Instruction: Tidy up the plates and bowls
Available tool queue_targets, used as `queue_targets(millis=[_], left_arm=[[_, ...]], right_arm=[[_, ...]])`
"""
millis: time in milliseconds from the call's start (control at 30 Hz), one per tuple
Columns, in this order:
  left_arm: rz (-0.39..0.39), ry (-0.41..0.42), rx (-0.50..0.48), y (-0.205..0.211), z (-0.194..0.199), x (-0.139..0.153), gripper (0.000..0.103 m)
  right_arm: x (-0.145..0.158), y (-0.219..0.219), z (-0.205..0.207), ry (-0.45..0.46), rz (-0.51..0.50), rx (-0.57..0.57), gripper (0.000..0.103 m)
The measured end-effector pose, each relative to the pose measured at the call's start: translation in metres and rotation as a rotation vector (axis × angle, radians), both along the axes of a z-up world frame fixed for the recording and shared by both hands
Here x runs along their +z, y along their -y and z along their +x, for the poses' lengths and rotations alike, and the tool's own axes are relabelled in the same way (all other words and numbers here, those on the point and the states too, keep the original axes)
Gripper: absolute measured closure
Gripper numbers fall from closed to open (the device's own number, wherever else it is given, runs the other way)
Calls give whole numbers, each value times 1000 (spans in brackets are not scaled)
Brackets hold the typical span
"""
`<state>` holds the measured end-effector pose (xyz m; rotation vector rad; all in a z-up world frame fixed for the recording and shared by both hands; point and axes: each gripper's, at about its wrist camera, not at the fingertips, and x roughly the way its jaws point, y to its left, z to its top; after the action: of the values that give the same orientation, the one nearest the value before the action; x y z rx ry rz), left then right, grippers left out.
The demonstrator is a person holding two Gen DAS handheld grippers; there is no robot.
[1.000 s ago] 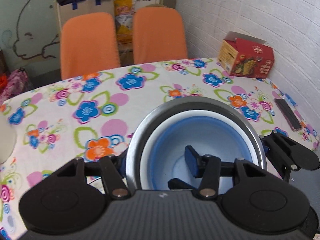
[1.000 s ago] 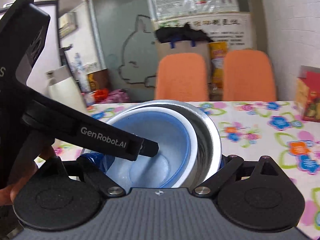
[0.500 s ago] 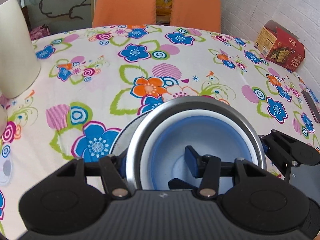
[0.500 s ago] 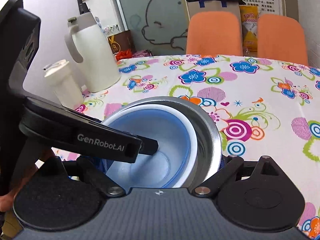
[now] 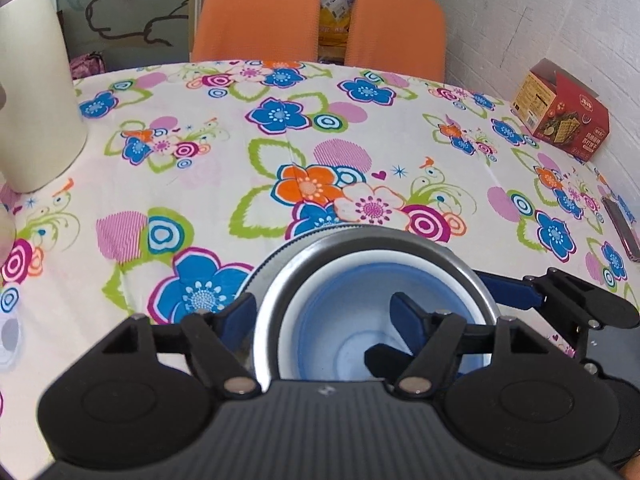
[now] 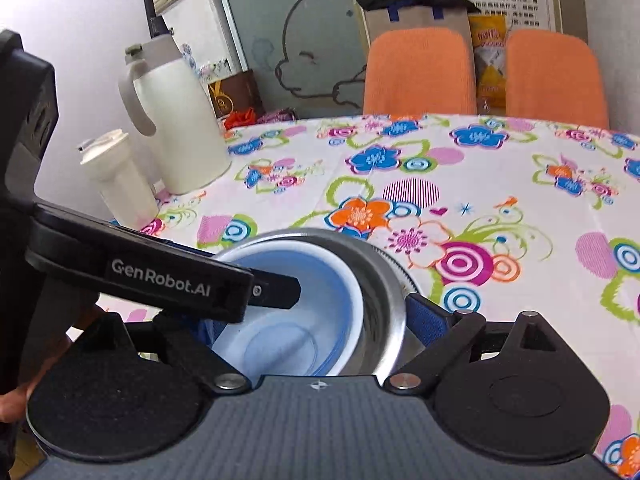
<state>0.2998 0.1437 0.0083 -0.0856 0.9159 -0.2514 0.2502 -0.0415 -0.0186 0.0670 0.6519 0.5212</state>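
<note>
A steel bowl (image 5: 452, 260) (image 6: 384, 292) holds a blue-and-white bowl (image 5: 340, 300) (image 6: 316, 280) nested inside it. The pair hangs low over the flowered tablecloth (image 5: 240, 168). My left gripper (image 5: 324, 308) is shut on the near wall of the stack, one finger outside and one inside the blue bowl. My right gripper (image 6: 312, 320) is shut on the stack too, its right finger outside the steel wall and its left finger hidden behind the left gripper's arm. Below the steel bowl shows the ridged rim of a metal plate (image 5: 264, 268) (image 6: 398, 270); whether they touch I cannot tell.
A white thermos jug (image 6: 176, 120) and a white tumbler (image 6: 116, 176) stand at the table's left edge. A red carton (image 5: 560, 120) and a dark phone (image 5: 624, 228) lie at the right by the wall. Two orange chairs (image 5: 256, 16) stand behind the table.
Both grippers have come down toward the table with the nested bowls still held. The ridged plate rim has appeared under the steel bowl.
</note>
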Motion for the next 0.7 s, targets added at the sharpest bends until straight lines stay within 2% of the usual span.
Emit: queue_targets(millis=[133,333,700], left_arm=[[5,44,21,-2,-7,13,28],[15,94,61,4,-21,26,28],[-6,201,60,43,-72,39,28]], right_arm=[[6,10,-8,34,-10,-22,22],[14,35,-19,57,51,-80,22],[21,88,-52,120,96,-238,22]])
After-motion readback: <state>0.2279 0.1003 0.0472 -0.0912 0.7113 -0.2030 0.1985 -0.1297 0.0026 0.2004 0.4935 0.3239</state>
